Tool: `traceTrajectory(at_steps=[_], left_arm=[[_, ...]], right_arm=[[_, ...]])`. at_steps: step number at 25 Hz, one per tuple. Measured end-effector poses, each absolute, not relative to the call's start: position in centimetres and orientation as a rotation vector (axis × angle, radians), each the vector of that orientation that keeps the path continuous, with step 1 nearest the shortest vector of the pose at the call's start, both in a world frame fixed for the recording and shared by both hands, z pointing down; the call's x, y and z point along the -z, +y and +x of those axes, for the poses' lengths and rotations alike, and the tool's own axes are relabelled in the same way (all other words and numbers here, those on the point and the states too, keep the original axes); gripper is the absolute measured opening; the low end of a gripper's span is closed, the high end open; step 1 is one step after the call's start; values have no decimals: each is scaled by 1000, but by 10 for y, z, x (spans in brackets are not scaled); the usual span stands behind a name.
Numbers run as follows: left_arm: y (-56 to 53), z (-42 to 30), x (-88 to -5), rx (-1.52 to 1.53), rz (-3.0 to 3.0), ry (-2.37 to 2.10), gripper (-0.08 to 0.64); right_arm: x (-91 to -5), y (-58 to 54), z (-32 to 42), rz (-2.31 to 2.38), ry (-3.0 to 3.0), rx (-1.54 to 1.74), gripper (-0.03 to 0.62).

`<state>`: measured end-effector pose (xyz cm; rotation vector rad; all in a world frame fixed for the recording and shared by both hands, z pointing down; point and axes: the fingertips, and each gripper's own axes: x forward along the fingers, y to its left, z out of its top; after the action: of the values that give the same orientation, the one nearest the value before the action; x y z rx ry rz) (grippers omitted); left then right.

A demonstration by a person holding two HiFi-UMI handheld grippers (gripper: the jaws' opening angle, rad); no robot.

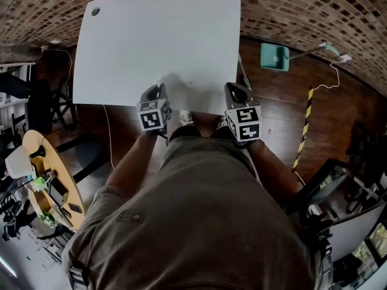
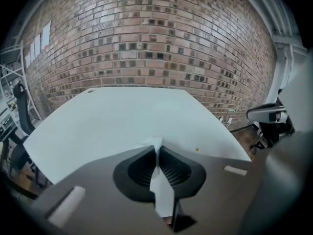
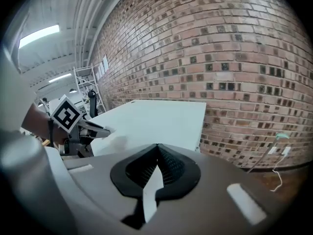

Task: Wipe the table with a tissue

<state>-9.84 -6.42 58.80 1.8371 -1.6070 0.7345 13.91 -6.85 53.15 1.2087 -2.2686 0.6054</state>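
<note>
White tissue between left gripper's jaws.

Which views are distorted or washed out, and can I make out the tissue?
Head view: fisheye bows the brick wall, table is flat white. Left gripper view: dark corners, tissue visible in the left gripper's shut jaws. Right gripper view: dark corners, ceiling lights glare.

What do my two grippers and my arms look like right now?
The left gripper and right gripper match: grey bodies, black ribbed pads, each carrying a cube of black-and-white square markers. No cables show on them. The person wears a khaki short-sleeved shirt; forearms are uncovered.
</note>
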Motion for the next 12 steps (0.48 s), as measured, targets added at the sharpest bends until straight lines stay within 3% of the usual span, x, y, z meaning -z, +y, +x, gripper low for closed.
traceTrajectory(at_steps=[12], left_arm=[[-52, -96, -604, -778, 1791, -1590, 23]], right_arm=[[-542, -55, 145, 1154, -2249, -618, 14]])
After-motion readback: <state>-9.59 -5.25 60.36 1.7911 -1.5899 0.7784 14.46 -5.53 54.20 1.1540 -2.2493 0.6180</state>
